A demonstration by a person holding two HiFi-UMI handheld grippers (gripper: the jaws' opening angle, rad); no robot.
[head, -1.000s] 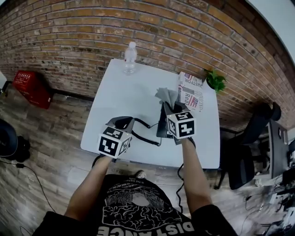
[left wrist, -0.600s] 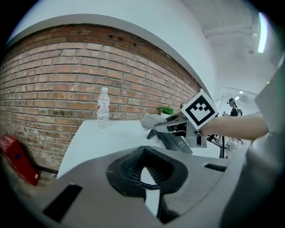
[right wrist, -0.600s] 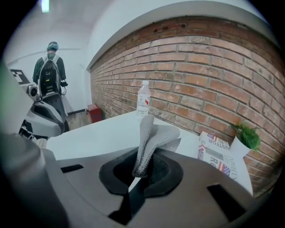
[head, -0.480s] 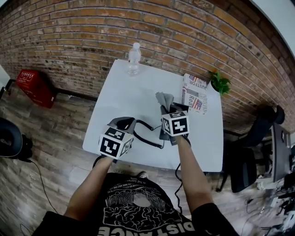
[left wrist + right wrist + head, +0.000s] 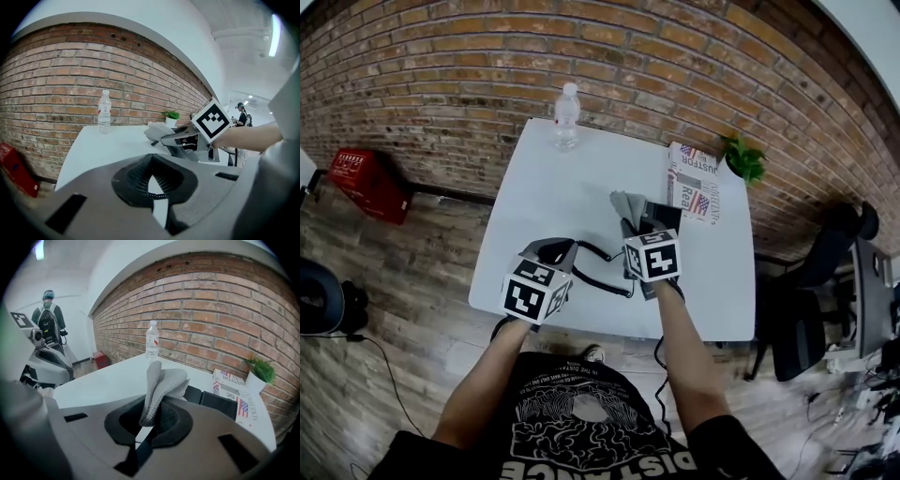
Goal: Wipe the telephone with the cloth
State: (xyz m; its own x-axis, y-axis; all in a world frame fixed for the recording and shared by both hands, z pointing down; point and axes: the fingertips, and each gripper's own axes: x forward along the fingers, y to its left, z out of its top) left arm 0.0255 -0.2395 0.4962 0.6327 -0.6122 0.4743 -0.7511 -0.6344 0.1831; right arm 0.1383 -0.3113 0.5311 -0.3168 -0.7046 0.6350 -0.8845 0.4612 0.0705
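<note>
On the white table (image 5: 544,187) stands the black telephone base (image 5: 661,217), also seen in the right gripper view (image 5: 215,401). My right gripper (image 5: 639,221) hovers over it, shut on a grey cloth (image 5: 628,202) that sticks up between its jaws (image 5: 161,380). Near the table's front edge, my left gripper (image 5: 557,247) is shut. The coiled cord (image 5: 595,281) runs from the base to it and shows in the slit between its jaws (image 5: 154,197). The handset itself is hidden by the gripper.
A water bottle (image 5: 567,114) stands at the table's far edge by the brick wall. A folded newspaper (image 5: 694,178) and a small potted plant (image 5: 742,159) are at the far right. A red crate (image 5: 364,178) is on the floor left, an office chair (image 5: 806,300) right.
My right gripper with the cloth has shifted slightly left and nearer across the telephone base. The left gripper has stayed where it was.
</note>
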